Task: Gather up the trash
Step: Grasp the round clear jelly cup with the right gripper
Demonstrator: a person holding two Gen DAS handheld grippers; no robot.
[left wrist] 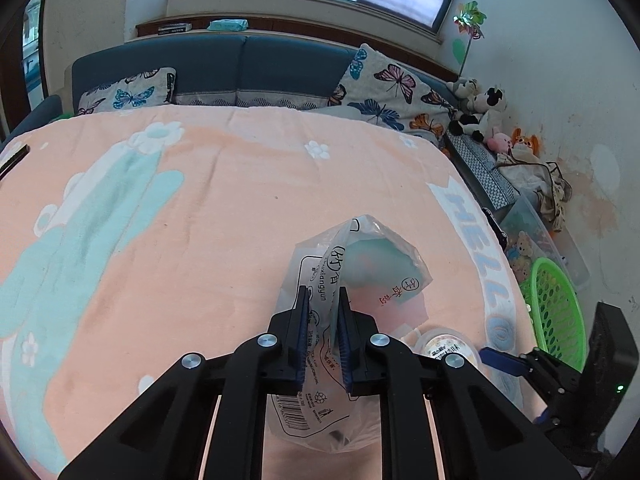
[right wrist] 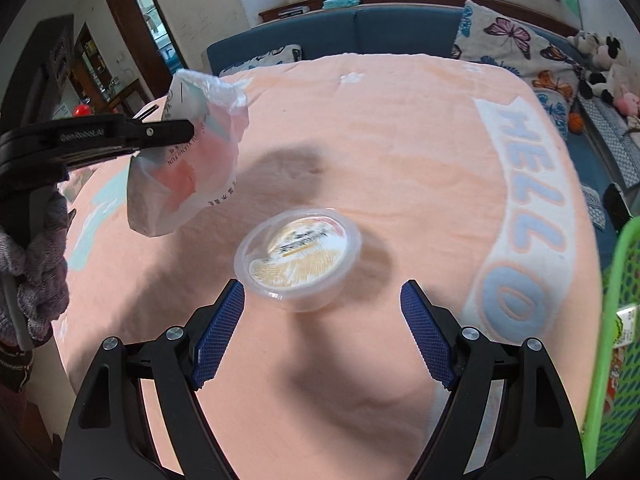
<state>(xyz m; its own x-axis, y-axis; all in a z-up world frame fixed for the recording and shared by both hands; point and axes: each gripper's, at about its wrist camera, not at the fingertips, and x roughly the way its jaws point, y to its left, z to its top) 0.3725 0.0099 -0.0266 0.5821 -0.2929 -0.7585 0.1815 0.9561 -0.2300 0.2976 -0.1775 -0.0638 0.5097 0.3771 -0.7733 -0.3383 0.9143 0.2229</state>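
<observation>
My left gripper (left wrist: 323,300) is shut on a crumpled clear plastic bag (left wrist: 368,264) with printed text, held up off the peach blanket (left wrist: 200,220). From the right wrist view the same bag (right wrist: 188,168) hangs from the left gripper (right wrist: 188,130) at the upper left. A round clear plastic cup with a printed lid (right wrist: 298,254) lies on the blanket just ahead of my right gripper (right wrist: 322,294), which is open, its blue pads either side and short of it. The cup (left wrist: 444,346) and the right gripper's pad (left wrist: 504,362) show low right in the left wrist view.
A green mesh basket (left wrist: 556,308) stands beside the bed at the right, also at the edge (right wrist: 608,340) of the right wrist view. Butterfly pillows (left wrist: 384,92), plush toys (left wrist: 480,112) and a clear storage bin (left wrist: 528,220) line the far and right sides. A gloved hand (right wrist: 36,264) holds the left gripper.
</observation>
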